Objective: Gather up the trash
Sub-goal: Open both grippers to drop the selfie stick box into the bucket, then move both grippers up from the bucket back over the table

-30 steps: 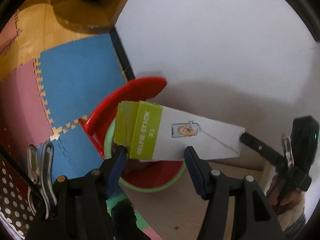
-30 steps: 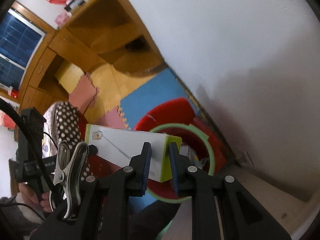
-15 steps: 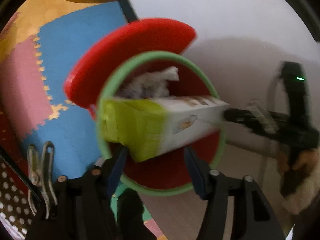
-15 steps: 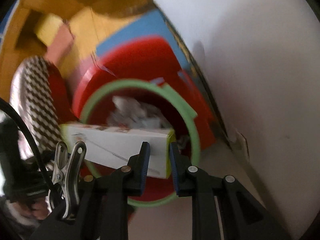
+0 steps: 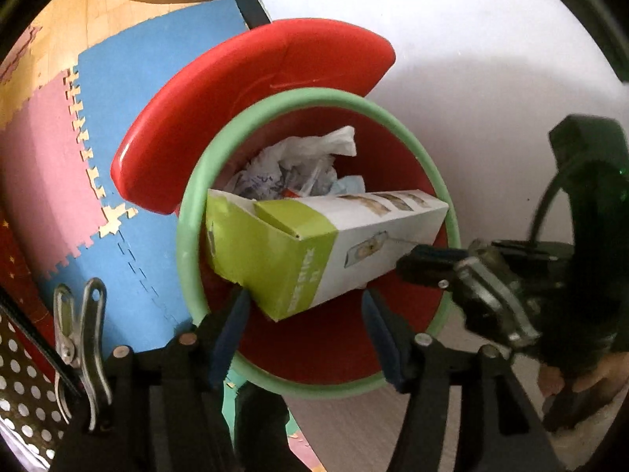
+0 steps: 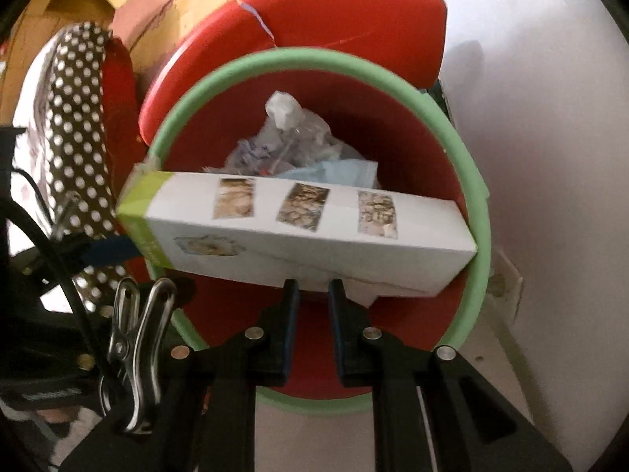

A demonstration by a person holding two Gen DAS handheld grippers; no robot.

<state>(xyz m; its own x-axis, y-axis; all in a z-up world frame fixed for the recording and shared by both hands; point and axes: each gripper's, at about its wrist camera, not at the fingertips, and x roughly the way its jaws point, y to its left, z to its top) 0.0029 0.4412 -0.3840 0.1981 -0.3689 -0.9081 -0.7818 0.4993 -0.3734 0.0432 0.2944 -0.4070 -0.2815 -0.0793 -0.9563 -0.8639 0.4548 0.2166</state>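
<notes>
1. Red bin with green rim (image 5: 314, 98) (image 6: 477, 181): directly below and ahead of both claws, lid tipped up on its far side, crumpled plastic and paper already lying at the bottom. It is the target, and the mouth looks only just wide enough for the load.

2. Selfie-stick box (image 5: 326, 244) (image 6: 306, 236): white with a lime-green end, lying crosswise over the mouth of the bin, its white end close against the rim. Judged advice: tip one end down first, so the box slides in and does not bridge the rim.

3. Left claw (image 5: 306, 310): jaws spread and opening; the green end sits between them, the near pad at its corner, the other clear of it.

4. Right claw (image 6: 312, 295): jaws narrow and closing, pinching the box's lower edge near its white end. It should let go last, once the box points downward.
</notes>
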